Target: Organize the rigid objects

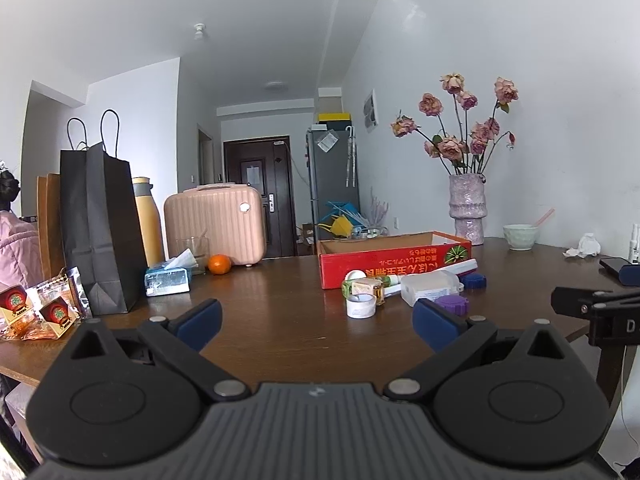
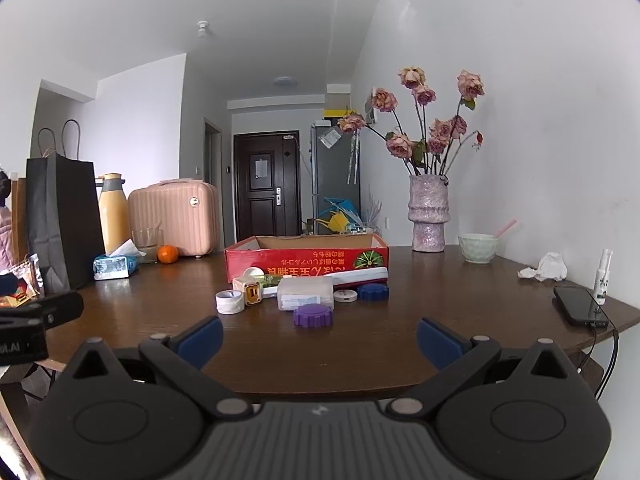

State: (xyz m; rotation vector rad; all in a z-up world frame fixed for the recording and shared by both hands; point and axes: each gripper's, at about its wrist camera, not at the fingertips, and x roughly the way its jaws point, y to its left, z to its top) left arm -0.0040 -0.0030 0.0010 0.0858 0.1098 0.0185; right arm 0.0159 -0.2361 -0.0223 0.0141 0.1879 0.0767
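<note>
An open red cardboard box (image 1: 394, 262) (image 2: 306, 258) stands mid-table. In front of it lie small rigid items: a purple cap (image 2: 313, 315) (image 1: 452, 304), a dark blue cap (image 2: 373, 292) (image 1: 474, 281), a clear plastic case (image 2: 306, 298) (image 1: 430, 288), a white round tub (image 2: 230, 302) (image 1: 361, 305), a small amber bottle (image 2: 253, 293), a flat white disc (image 2: 345, 295) and a long white tube (image 2: 360, 274). My left gripper (image 1: 316, 326) and right gripper (image 2: 320, 340) are both open and empty, held near the table's front edge, short of the items.
A black paper bag (image 1: 100, 232), tissue pack (image 1: 167, 280), orange (image 1: 219, 264), glass and pink case (image 1: 216, 226) stand at the left. A vase of dried roses (image 2: 429, 212), green bowl (image 2: 478, 247), crumpled tissue (image 2: 546, 267), spray bottle (image 2: 603, 278) and phone (image 2: 580, 306) are at the right.
</note>
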